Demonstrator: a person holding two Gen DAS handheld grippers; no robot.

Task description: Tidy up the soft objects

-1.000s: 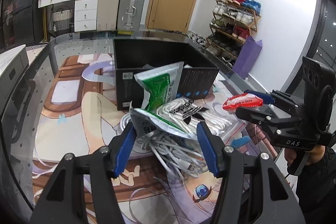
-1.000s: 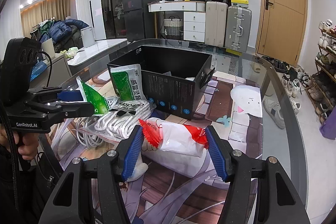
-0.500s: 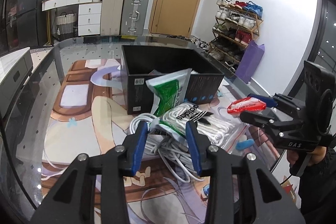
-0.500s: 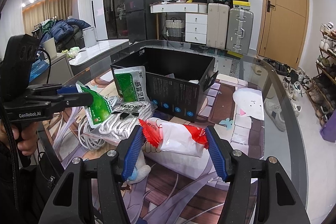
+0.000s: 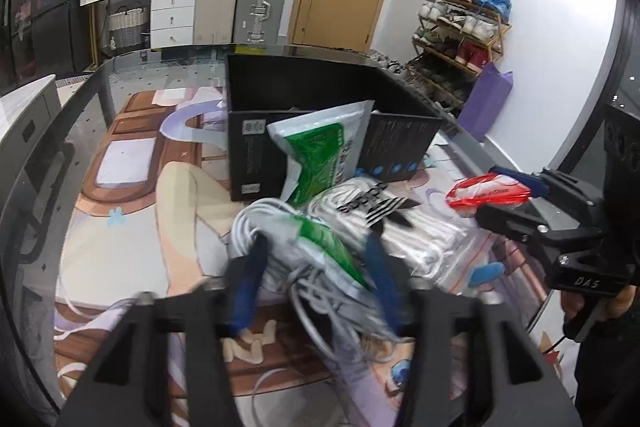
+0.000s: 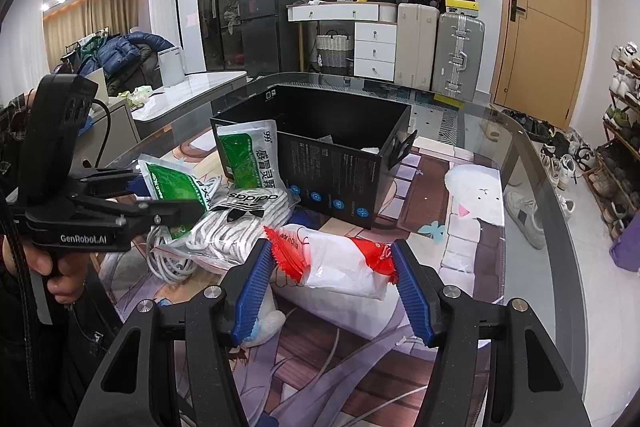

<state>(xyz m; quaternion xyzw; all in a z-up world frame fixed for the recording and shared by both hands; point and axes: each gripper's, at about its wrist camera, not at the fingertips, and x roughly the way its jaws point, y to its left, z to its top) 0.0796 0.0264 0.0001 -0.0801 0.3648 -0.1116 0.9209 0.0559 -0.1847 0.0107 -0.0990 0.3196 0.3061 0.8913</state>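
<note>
the left gripper (image 5: 316, 267) fingers clamp a green sachet (image 5: 328, 247) above the cable pile on the desk; the right gripper (image 6: 332, 283) pinches a red-ended white packet (image 6: 340, 263). snagged cables could drag out, or slick film slip.

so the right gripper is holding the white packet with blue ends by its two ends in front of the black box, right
Not quite: the packet's ends are red, not blue; only the gripper pads are blue. The right wrist view shows the right gripper clamped on the two ends of the white packet with red ends, in front of the black box.
</note>
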